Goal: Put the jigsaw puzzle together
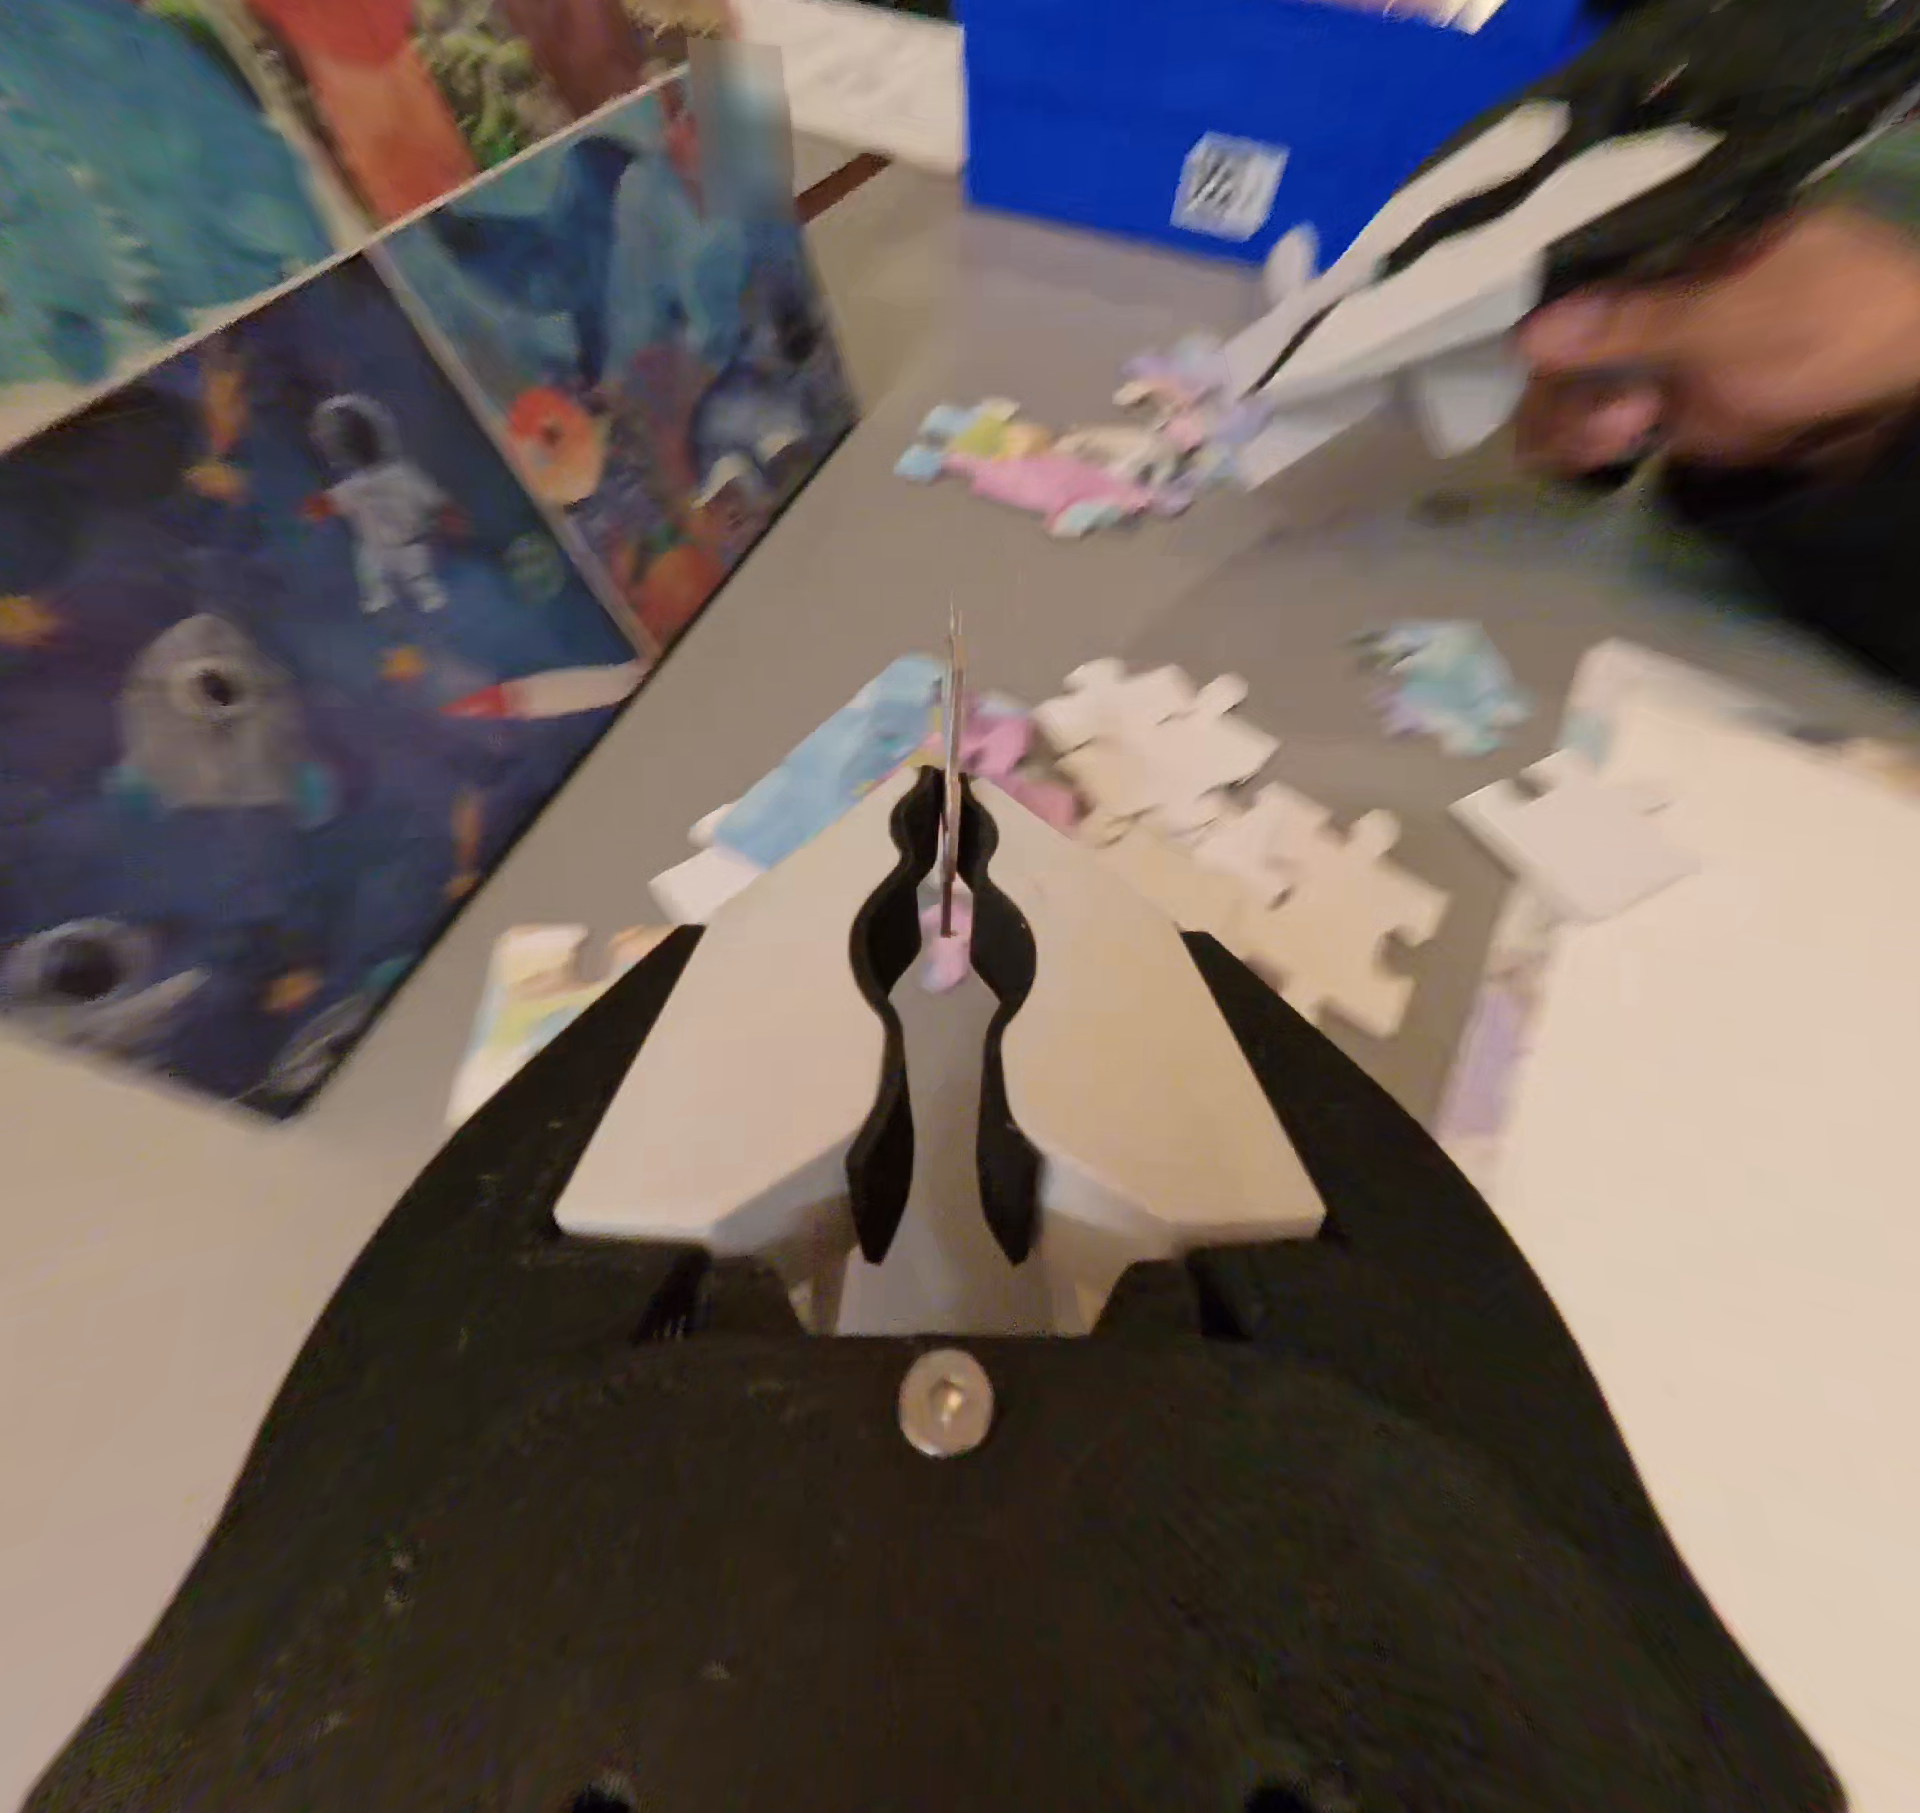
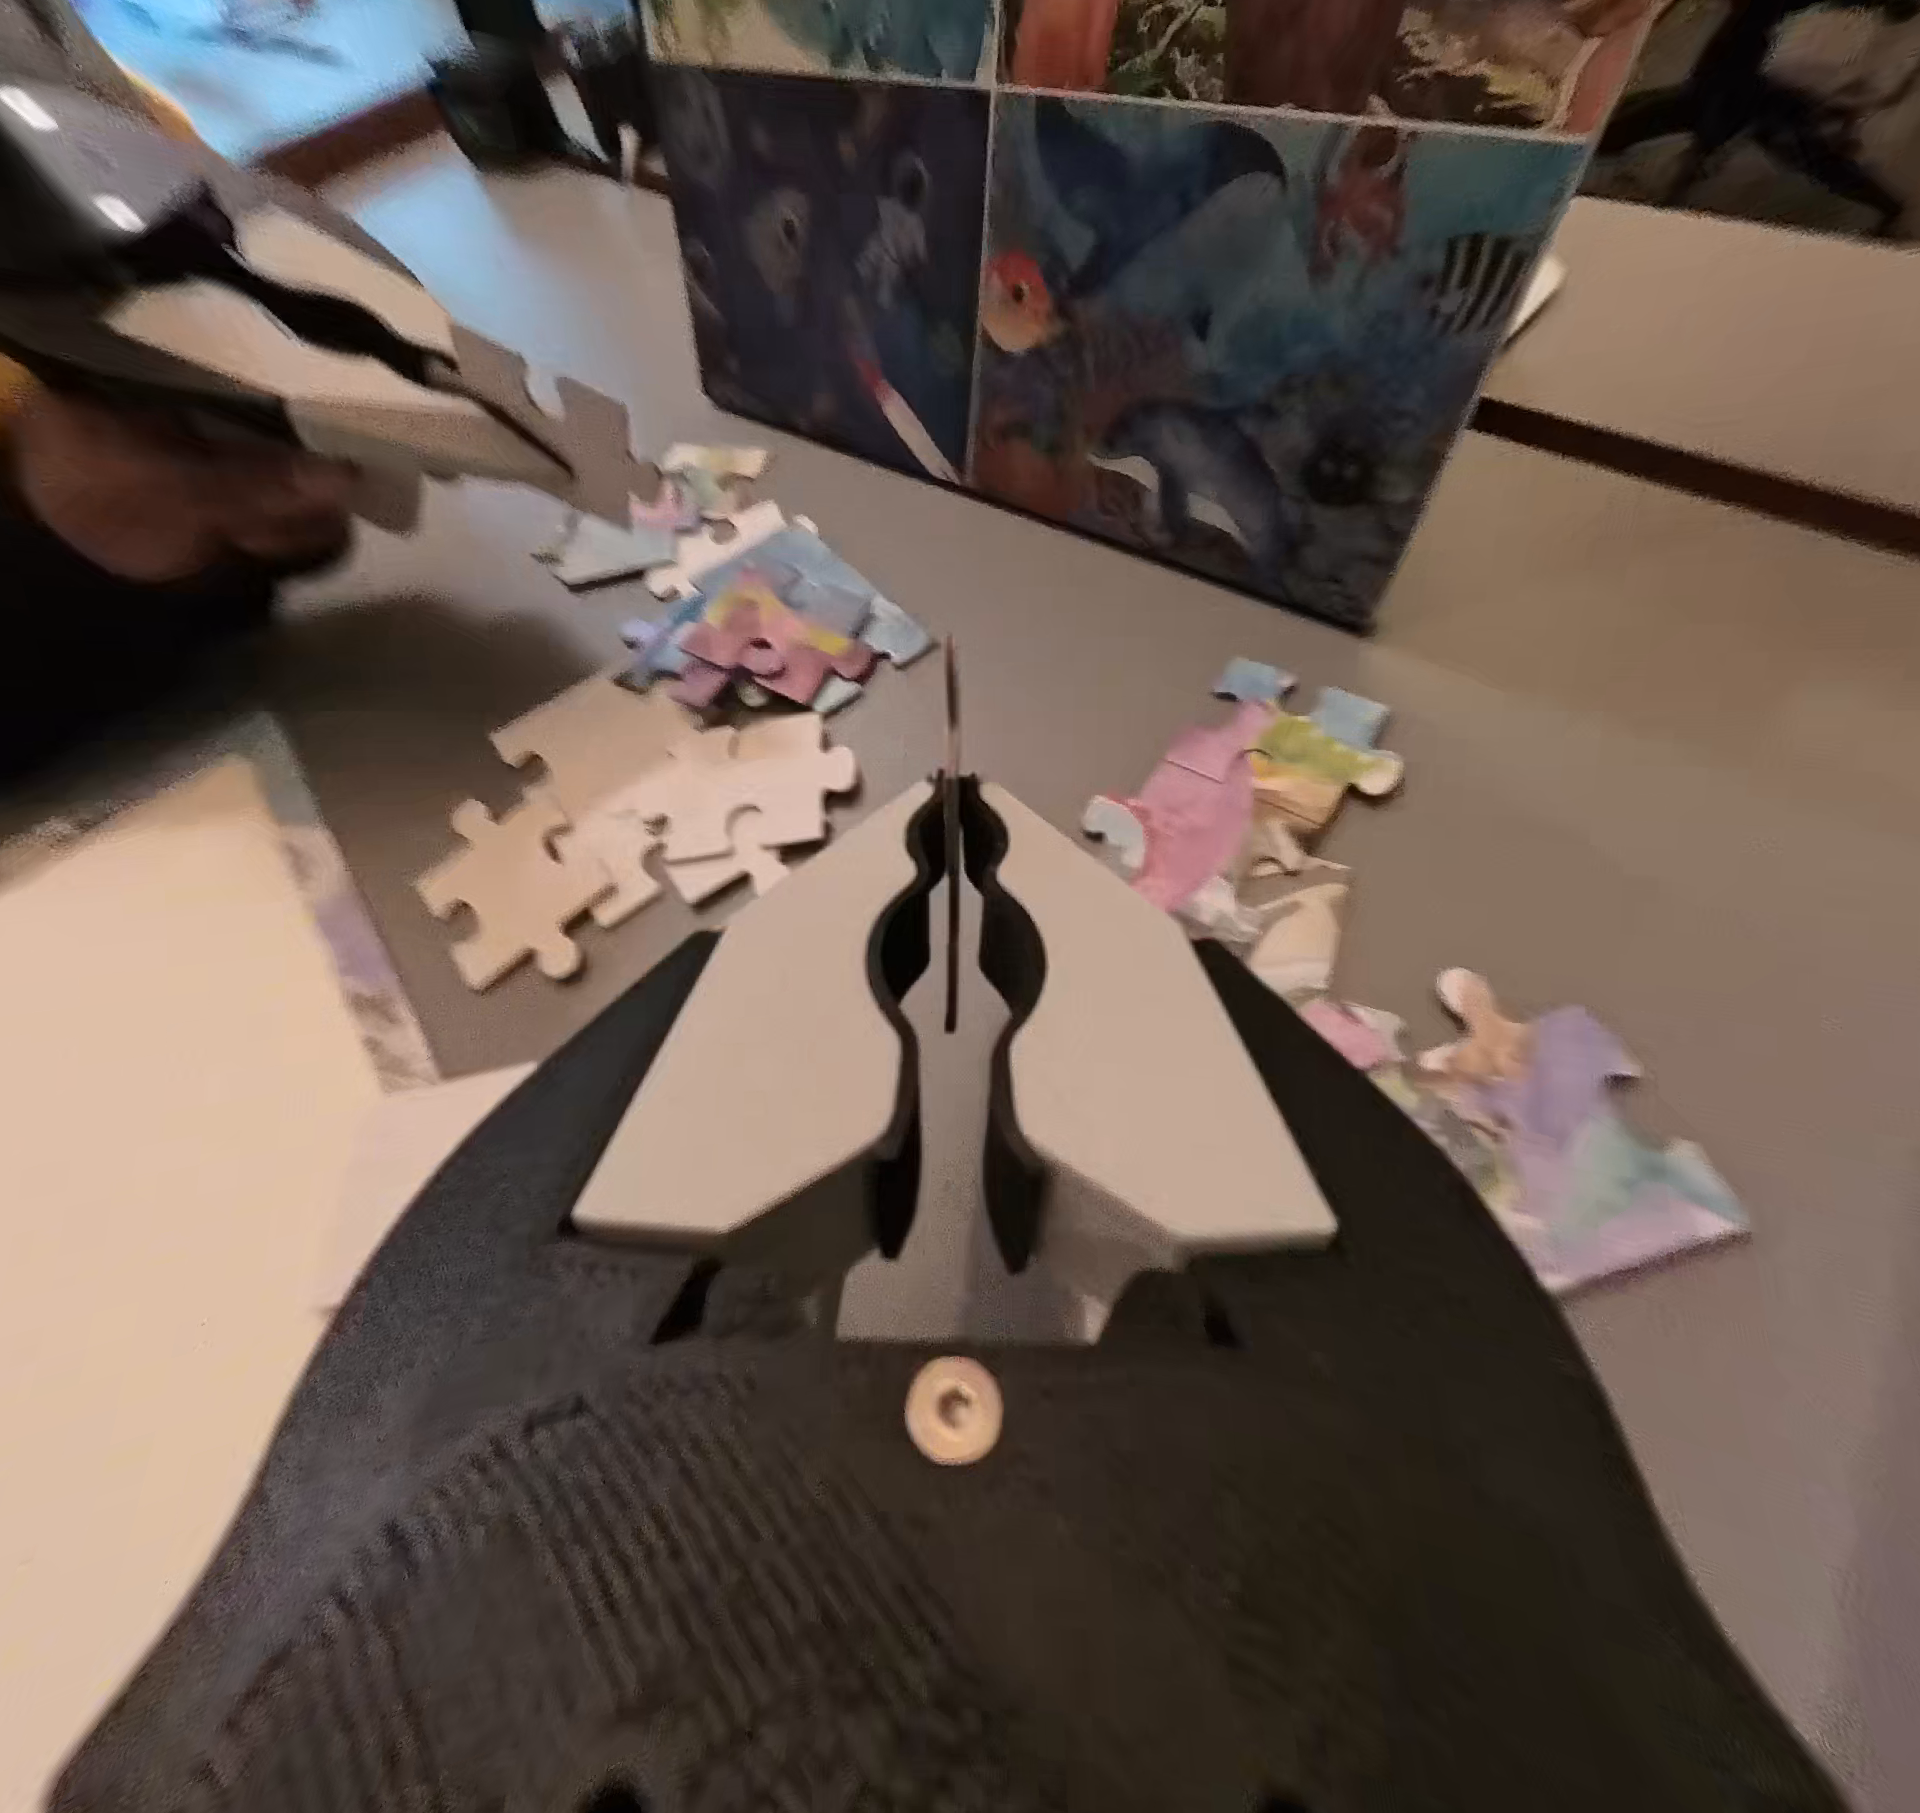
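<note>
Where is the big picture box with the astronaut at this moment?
The picture box stands on the grey table at the left of the left wrist view, behind the loose puzzle pieces.

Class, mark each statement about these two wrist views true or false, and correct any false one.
1. Each gripper pinches a puzzle piece edge-on. True: the left gripper and right gripper both do.
2. All loose pieces lie picture side up. False: several pieces show blank backs.
3. A picture-covered box stands on the table. True.
4. The blue bin sits between the grippers' fingertips. False: it stands at the table's far side.
</note>
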